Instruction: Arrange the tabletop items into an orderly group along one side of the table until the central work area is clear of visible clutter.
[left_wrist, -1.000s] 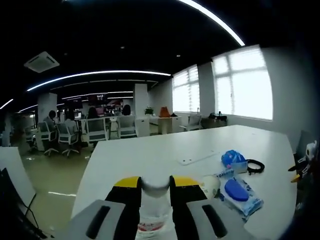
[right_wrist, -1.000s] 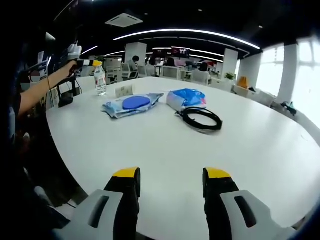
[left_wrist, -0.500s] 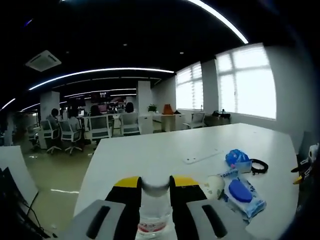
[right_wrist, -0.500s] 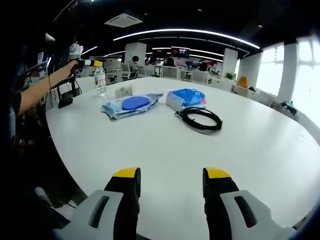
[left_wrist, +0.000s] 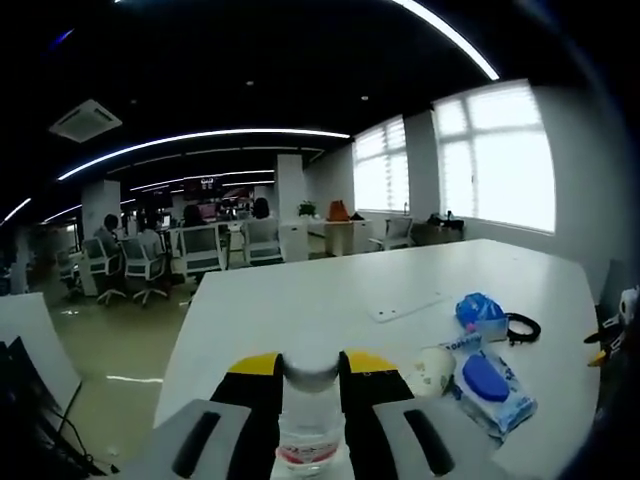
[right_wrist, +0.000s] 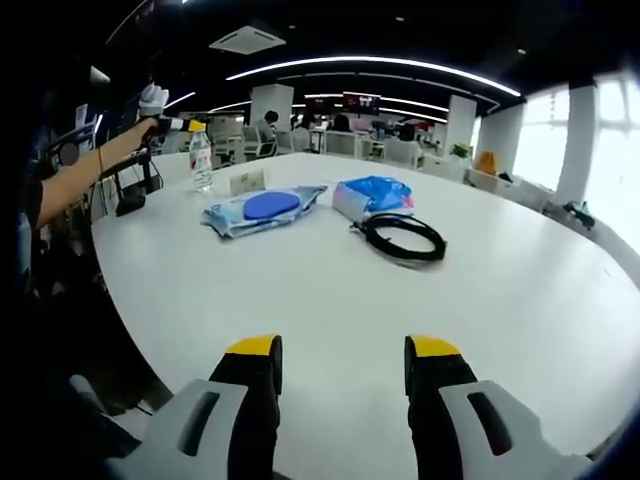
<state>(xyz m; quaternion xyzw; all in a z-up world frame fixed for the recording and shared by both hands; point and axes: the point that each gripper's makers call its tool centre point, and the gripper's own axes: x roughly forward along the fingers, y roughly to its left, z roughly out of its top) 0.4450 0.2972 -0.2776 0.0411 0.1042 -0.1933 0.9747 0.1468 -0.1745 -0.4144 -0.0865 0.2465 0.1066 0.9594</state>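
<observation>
The left gripper (left_wrist: 311, 375) has its jaws closed on the neck of a bottle (left_wrist: 310, 430), the cap between the yellow tips. The right gripper (right_wrist: 342, 362) hovers with its jaws parted and nothing between them. Far ahead-left of them, the person's forearm (right_wrist: 85, 175) reaches out level.

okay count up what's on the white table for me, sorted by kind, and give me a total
Water bottle: 1, held in the left gripper
Wipes pack: 1
Blue bag: 1
Black cable: 1
Paper cup: 1
White strip: 1
Total: 6
</observation>
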